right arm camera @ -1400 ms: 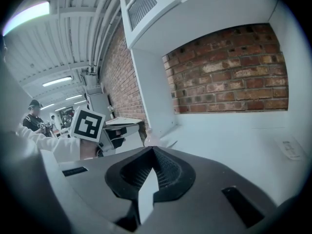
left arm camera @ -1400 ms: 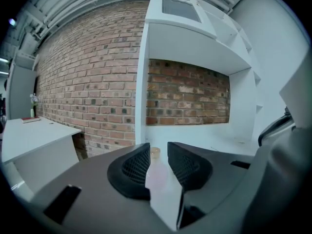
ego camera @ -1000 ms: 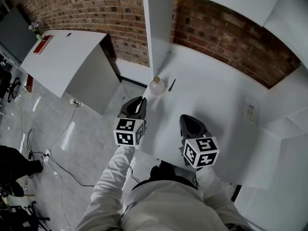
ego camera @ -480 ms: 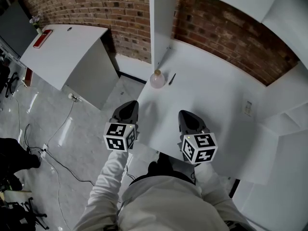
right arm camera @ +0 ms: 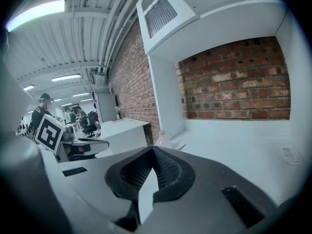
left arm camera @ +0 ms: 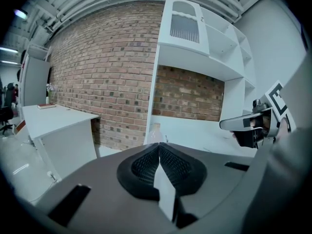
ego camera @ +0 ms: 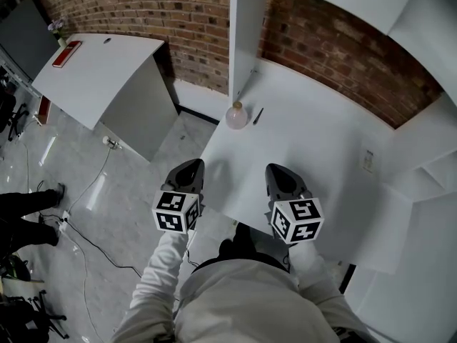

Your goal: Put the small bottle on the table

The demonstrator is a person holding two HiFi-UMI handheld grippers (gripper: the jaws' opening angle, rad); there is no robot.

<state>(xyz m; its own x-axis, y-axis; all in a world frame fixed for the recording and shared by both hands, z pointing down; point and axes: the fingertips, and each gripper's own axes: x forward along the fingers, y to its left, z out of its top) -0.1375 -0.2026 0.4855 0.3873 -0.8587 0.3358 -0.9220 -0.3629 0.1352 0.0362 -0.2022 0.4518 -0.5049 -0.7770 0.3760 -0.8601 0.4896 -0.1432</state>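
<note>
The small bottle [ego camera: 236,116], pale and round-bellied with a tan cap, stands upright on the white table [ego camera: 314,141] near its far left corner, close to the cabinet's upright. It shows faintly past the jaw tips in the left gripper view [left arm camera: 155,130] and in the right gripper view [right arm camera: 163,140]. My left gripper [ego camera: 193,164] is shut and holds nothing; it hangs just off the table's left front edge, well short of the bottle. The right gripper [ego camera: 280,170] hovers over the front of the table, its jaws together and empty.
A thin dark pen [ego camera: 257,116] lies right of the bottle. A small socket plate [ego camera: 369,161] sits on the table's right part. A white cabinet upright [ego camera: 246,20] rises behind. A second white desk [ego camera: 100,77] with a red item [ego camera: 63,53] stands left; cables and someone's legs [ego camera: 25,216] are on the floor.
The left gripper has drawn back from the bottle, off the table's left front edge. The bottle stays standing on the table. The right gripper has hardly shifted.
</note>
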